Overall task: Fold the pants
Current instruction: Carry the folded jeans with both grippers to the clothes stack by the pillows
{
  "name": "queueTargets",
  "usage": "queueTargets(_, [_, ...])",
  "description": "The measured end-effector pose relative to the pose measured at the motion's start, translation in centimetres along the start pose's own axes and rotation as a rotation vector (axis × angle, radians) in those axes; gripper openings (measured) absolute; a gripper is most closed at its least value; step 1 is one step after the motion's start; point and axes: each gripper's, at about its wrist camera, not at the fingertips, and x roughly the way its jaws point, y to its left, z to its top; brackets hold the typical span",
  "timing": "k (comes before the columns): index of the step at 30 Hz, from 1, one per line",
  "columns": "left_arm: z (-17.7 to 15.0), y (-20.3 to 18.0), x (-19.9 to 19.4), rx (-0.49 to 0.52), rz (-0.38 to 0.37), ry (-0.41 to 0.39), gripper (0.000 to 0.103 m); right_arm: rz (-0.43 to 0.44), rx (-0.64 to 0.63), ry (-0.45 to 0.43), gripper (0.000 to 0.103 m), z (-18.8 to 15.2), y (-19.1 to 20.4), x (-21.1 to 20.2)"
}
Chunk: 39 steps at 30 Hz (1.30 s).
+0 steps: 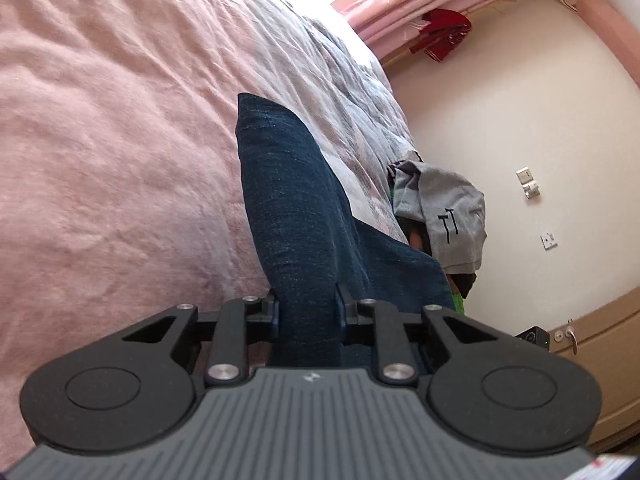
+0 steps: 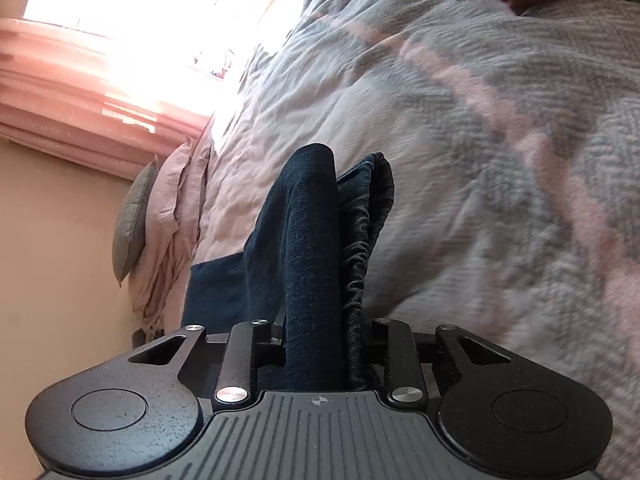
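**Both claws clamped on the dark pants above the bed**

Taking the bed [image 1: 100, 128] as our landmark, we see our left gripper [image 1: 306, 312] pinched tight on a fold of the navy pants [image 1: 288, 200], lifted over the bed's pink, crinkled cover, with open floor beyond the bed's right edge. A grey shirt [image 1: 444, 208] drapes there. Our right gripper [image 2: 324, 332] clamps the gathered waistband [image 2: 360, 264] over the bed's grey herringbone blanket [image 2: 500, 140].

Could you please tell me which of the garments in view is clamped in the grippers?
The dark blue pants, pinched by both grippers; the grey T-shirt lies loose at the bed's edge, and the red garment hangs by the curtain.
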Motion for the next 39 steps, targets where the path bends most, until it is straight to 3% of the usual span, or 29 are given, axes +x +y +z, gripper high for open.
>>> queueTargets(3, [1.0,-0.9,-5.8,-0.058,0.074,-0.049,0.019,0.025,-0.032,0.081,0.023,0.3,5.1,2.1])
queueTargets(8, [1.8,-2.7,-17.1,-0.155,0.193,-0.204,0.019,0.092,-0.116,0.235,0.023,0.2,14.9,6.5])
queueTargets(14, [1.9,-1.6,-29.7,-0.246,0.292,-0.405,0.019,0.177,-0.236,0.397,0.023,-3.0,26.2,13.7])
queueTargets(21, [4.2,7.7,-41.6,-0.344,0.349,-0.504,0.019,0.175,-0.327,0.514,0.023,-12.8,37.8,26.0])
queueTargets(29, [11.1,20.9,-55.9,-0.378,0.434,-0.606,0.019,0.215,-0.386,0.614,0.023,-23.1,50.8,44.4])
queueTargets(39, [21.5,32.6,-67.3,-0.372,0.487,-0.779,0.019,0.310,-0.550,0.640,0.023,-29.4,67.3,63.6])
